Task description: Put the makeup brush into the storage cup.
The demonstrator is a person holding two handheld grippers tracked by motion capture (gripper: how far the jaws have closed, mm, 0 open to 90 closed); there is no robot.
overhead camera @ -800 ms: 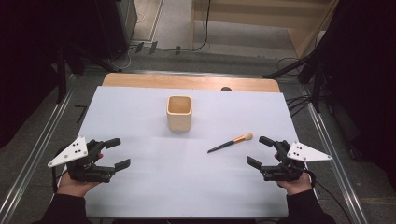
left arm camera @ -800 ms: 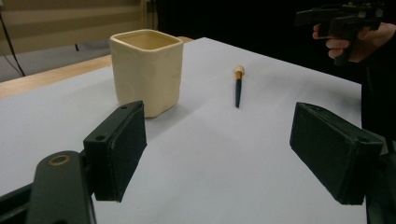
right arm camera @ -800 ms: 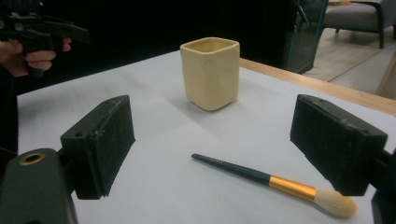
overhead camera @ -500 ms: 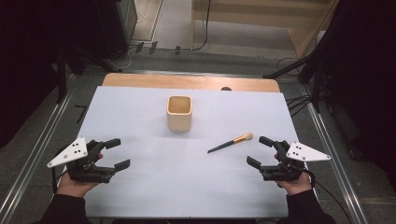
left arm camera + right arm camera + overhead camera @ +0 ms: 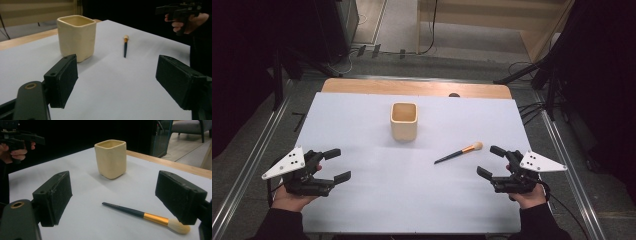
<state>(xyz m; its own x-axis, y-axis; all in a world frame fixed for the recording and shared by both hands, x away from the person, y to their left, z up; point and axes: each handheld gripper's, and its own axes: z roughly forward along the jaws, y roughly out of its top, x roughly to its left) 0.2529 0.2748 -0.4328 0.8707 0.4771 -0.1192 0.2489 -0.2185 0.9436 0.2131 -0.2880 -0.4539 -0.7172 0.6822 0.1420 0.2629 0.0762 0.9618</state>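
Note:
A cream square cup point(image 5: 404, 120) point(image 5: 76, 36) point(image 5: 110, 158) stands upright at the middle of the white table, toward the far side. A makeup brush point(image 5: 459, 152) point(image 5: 125, 45) point(image 5: 147, 217) with a dark handle, gold ferrule and pale bristles lies flat to the cup's right. My left gripper point(image 5: 336, 164) point(image 5: 117, 82) rests open near the front left, empty. My right gripper point(image 5: 491, 161) point(image 5: 115, 200) is open at the front right, just right of the brush's bristle end and not touching it.
The white sheet point(image 5: 362, 130) covers the table, with a wooden strip point(image 5: 362, 86) along the far edge. Metal rails point(image 5: 257, 155) run down both sides. Dark stands and cables sit on the floor beyond.

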